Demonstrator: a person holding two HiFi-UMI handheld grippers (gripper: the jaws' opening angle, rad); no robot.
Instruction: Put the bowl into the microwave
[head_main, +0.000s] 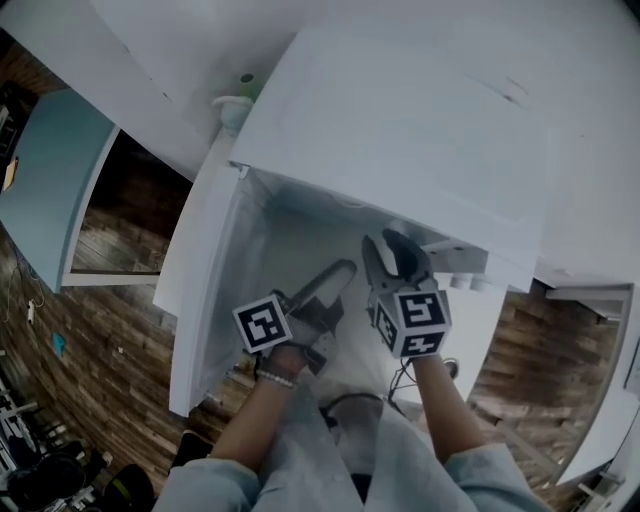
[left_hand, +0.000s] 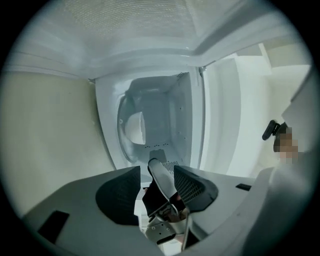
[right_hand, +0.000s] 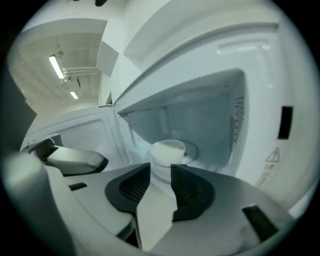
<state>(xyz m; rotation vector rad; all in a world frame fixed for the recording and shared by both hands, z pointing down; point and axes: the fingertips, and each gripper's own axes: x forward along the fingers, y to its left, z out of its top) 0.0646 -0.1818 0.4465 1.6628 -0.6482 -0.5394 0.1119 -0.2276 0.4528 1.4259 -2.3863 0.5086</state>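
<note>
The white bowl (right_hand: 167, 150) stands upright on the turntable inside the open white microwave (head_main: 400, 130). My right gripper (right_hand: 160, 169) is just in front of the cavity, its jaws a narrow gap apart with nothing between them, and the bowl lies beyond the tips. My left gripper (left_hand: 156, 172) is open beside it at the opening. It looks into the cavity at the bowl (left_hand: 134, 127), and a finger of the right gripper (left_hand: 161, 182) crosses in front of its jaws. In the head view both grippers, left (head_main: 335, 280) and right (head_main: 395, 250), reach under the microwave's top, which hides the bowl.
The microwave door (head_main: 205, 270) hangs open to the left of my left gripper. A small green-capped object (head_main: 245, 80) sits behind the microwave's top. The wooden floor (head_main: 110, 340) shows below, and a dark cable (head_main: 400, 375) hangs near the right arm.
</note>
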